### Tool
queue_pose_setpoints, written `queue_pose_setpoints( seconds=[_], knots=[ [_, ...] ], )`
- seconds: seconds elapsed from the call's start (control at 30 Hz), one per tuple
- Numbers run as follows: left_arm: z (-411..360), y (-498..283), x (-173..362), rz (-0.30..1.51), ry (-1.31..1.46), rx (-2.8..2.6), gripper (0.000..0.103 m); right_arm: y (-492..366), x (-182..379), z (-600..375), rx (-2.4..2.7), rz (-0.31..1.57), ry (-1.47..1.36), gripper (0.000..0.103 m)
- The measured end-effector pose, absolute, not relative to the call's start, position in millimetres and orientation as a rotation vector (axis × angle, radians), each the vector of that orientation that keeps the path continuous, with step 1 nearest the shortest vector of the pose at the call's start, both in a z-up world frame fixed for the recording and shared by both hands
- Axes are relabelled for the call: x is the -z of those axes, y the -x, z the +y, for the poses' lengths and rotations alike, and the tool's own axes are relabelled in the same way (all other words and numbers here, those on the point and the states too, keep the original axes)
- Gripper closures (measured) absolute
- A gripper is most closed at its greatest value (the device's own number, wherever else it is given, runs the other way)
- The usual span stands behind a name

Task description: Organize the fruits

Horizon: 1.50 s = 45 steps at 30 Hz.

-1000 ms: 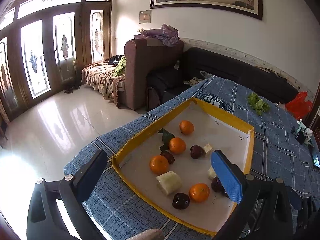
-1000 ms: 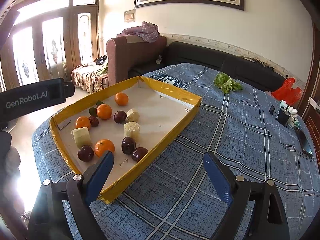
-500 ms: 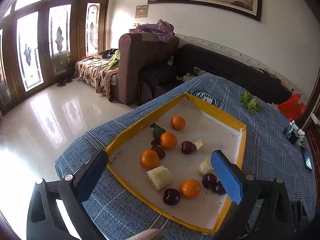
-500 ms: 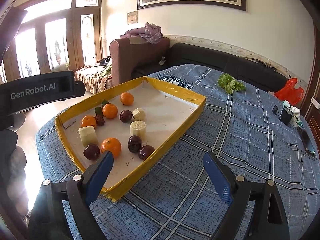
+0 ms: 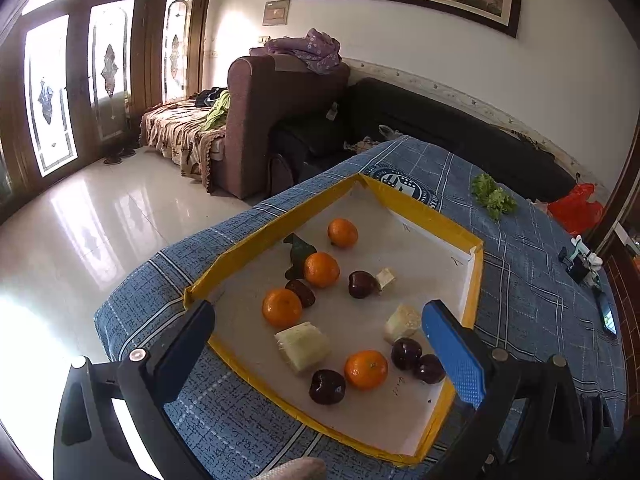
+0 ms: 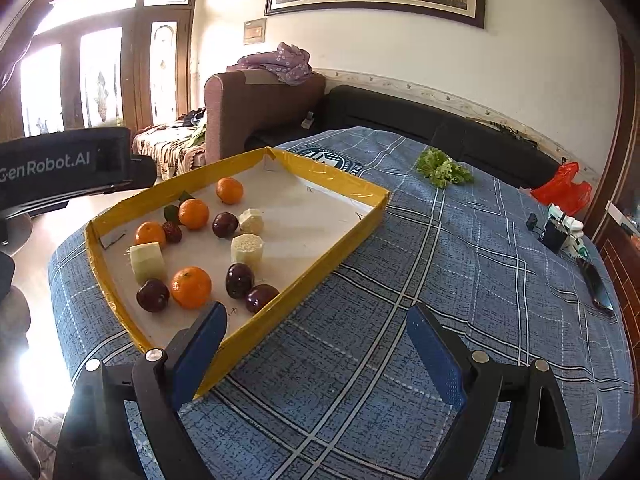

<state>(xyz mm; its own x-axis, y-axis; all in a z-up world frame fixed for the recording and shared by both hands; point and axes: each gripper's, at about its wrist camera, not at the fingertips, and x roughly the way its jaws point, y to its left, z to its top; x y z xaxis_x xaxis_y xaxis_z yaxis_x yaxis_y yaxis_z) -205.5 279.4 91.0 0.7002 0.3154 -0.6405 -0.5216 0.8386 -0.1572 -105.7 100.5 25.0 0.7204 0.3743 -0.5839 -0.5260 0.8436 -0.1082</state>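
Hovering with both the left gripper [image 5: 324,354] and right gripper [image 6: 320,350] spread wide and empty, we judge the near orange [image 5: 366,369] in the yellow-rimmed tray [image 5: 404,196] firm, light, roll-prone, best pinched across its middle.

In the one yellow-rimmed tray [image 5: 474,280]: 4 oranges [image 5: 281,307], 5 dark red fruits, prob. plums [image 5: 327,386], 3 pale cut chunks [image 5: 303,346] and 1 green leaf [image 5: 298,250]; on the cloth, 1 bunch of lettuce [image 5: 493,196] and 1 red bag [image 5: 576,209].
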Motion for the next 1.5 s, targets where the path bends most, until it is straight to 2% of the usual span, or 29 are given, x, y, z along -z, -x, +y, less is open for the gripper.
queue_pose_setpoints(
  seconds=[1.0,1.5],
  knots=[
    [271,209,-91,0.661,0.335,-0.461,0.0,103,-24,104,-0.446,0.598,0.327,0.007],
    [269,213,-86,0.66,0.347,-0.471,0.0,94,-43,112,-0.404,0.56,0.365,0.007]
  ],
)
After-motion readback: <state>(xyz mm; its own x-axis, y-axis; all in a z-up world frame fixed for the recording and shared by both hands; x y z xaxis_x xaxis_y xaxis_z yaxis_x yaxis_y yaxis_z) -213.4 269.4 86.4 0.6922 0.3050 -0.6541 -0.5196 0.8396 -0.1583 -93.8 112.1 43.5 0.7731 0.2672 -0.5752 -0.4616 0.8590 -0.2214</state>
